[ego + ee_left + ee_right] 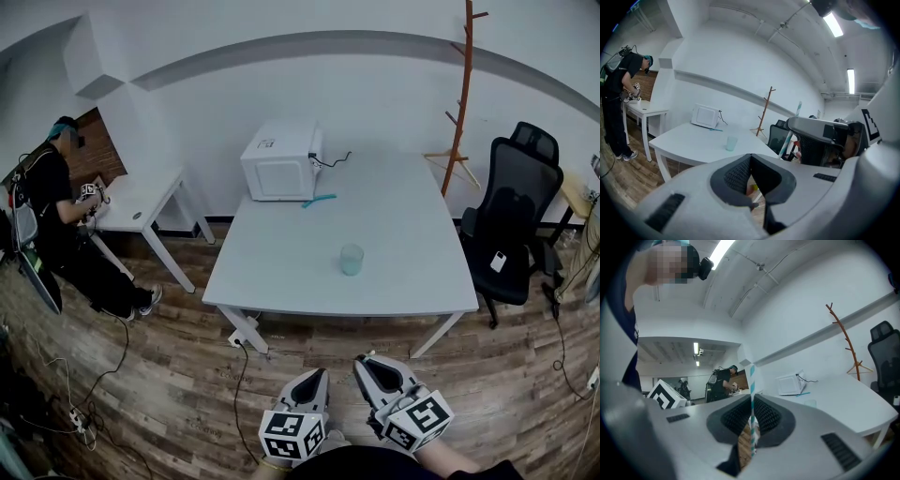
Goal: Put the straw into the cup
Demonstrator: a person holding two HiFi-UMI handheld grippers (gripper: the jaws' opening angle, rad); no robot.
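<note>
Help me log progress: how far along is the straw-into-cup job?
Done: the straw is picked up, pinched upright in the right claw. In hand: that claw hovers over the floor, short of the table. Left: reach the cup, which has no straw in it, and drop the straw in.

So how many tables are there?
2. A big table holds the cup and microwave; a smaller table stands left of it, where a person works. More could be outside the pictures.
</note>
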